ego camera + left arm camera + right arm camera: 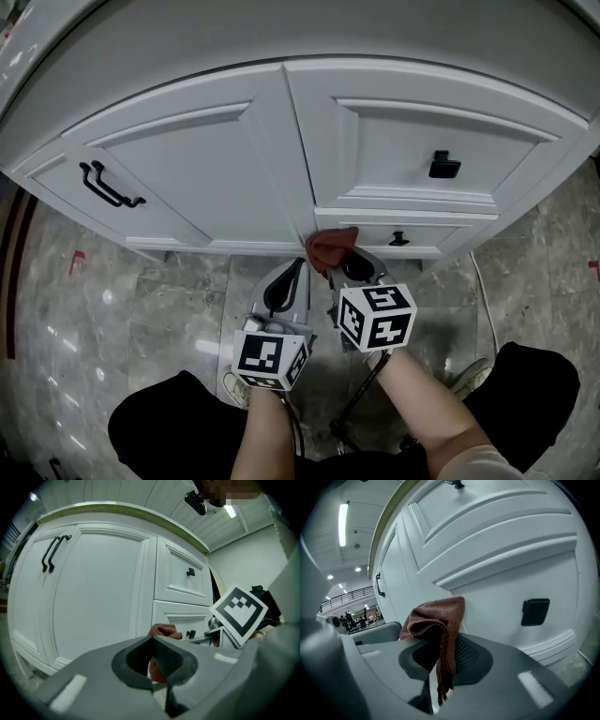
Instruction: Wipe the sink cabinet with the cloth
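A white sink cabinet (281, 141) fills the upper head view, with a door at left and two drawers at right. My right gripper (339, 265) is shut on a reddish-brown cloth (330, 246), which is bunched against the cabinet at the lower drawer's left end. In the right gripper view the cloth (438, 620) hangs from between the jaws of the right gripper (440, 663), close to the lower drawer's black knob (535, 611). My left gripper (287, 283) is shut and empty just left of it; in the left gripper view the left gripper (152, 660) points at the cloth (164, 631).
A black bar handle (108, 187) sits on the door. The upper drawer has a black knob (444, 166), the lower one a small knob (398, 238). Grey marble floor (122, 309) lies below the cabinet. The person's knees (169, 422) are at the bottom. A white cable (483, 300) runs at right.
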Action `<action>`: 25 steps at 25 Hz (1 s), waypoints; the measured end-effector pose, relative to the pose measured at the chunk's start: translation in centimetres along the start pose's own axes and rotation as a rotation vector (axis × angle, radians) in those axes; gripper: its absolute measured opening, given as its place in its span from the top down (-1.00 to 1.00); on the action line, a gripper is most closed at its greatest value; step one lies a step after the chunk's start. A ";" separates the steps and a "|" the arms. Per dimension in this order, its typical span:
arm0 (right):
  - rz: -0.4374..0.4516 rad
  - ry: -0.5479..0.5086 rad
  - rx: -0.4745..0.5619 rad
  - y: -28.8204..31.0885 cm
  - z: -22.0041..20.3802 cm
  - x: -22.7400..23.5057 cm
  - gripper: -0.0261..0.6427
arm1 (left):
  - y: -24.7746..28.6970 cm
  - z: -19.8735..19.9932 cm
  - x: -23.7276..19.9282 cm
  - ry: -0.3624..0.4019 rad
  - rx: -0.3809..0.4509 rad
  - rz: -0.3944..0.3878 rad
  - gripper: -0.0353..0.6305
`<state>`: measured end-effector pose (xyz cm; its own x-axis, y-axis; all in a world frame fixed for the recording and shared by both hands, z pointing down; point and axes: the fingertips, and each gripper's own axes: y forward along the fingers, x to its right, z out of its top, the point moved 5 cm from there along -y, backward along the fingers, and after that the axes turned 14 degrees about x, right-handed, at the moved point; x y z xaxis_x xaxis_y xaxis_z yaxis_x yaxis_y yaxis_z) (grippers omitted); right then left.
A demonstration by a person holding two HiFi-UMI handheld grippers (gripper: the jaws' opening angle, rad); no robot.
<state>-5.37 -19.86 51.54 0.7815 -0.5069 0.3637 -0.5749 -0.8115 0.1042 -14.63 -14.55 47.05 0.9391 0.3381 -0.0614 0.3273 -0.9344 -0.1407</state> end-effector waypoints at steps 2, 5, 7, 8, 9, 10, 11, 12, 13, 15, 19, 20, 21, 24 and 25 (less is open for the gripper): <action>-0.005 0.006 0.009 0.2 0.0 0.3 0.65 | -0.1 -0.4 -0.4 -0.002 -0.006 0.000 0.89; -0.038 -0.029 0.015 -0.2 -0.1 0.6 0.65 | -0.3 -0.8 -0.8 -0.013 -0.012 0.010 0.89; -0.079 -0.054 0.010 -0.7 -0.2 1.4 0.65 | -0.1 -1.1 -0.8 -0.017 -0.017 0.008 0.89; -0.096 -0.061 0.007 -0.9 -0.3 1.8 0.65 | 0.0 -1.2 -0.6 -0.018 -0.019 0.004 0.89; -0.113 -0.064 0.007 -1.1 -0.3 2.3 0.66 | 0.1 -1.3 -0.4 -0.019 -0.019 -0.001 0.89; -0.133 -0.064 0.012 -1.3 -0.3 2.9 0.66 | 0.3 -1.3 -0.1 -0.021 -0.018 -0.008 0.89; -0.155 -0.061 0.020 -1.6 -0.2 3.5 0.66 | 0.4 -1.4 0.2 -0.022 -0.018 -0.017 0.89; -0.178 -0.054 0.030 -1.8 0.0 4.1 0.66 | 0.6 -1.4 0.5 -0.021 -0.018 -0.026 0.89; -0.196 -0.042 0.039 -2.1 0.1 4.7 0.66 | 0.8 -1.4 0.9 -0.020 -0.019 -0.036 0.89; -0.225 -0.016 0.051 -2.5 0.2 5.3 0.66 | 1.2 -1.5 1.4 -0.017 -0.021 -0.050 0.89; -0.245 0.010 0.056 -3.1 0.4 6.0 0.66 | 1.8 -1.5 2.3 -0.018 -0.018 -0.067 0.89; -0.244 0.016 0.056 -3.2 0.6 6.1 0.66 | 1.9 -1.4 2.5 -0.018 -0.017 -0.070 0.89; -0.242 0.019 0.056 -3.4 0.8 6.1 0.66 | 2.1 -1.4 2.7 -0.019 -0.016 -0.073 0.89; -0.231 0.010 0.057 -4.3 1.5 5.8 0.66 | 2.5 -1.2 3.4 -0.028 -0.008 -0.082 0.89; -0.228 0.008 0.058 -4.7 1.7 5.7 0.66 | 2.7 -1.2 3.7 -0.032 -0.005 -0.087 0.89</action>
<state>2.22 -19.45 51.61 0.8875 -0.3062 0.3443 -0.3686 -0.9202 0.1317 -10.14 -15.99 47.61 0.9033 0.4212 -0.0808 0.4079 -0.9019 -0.1420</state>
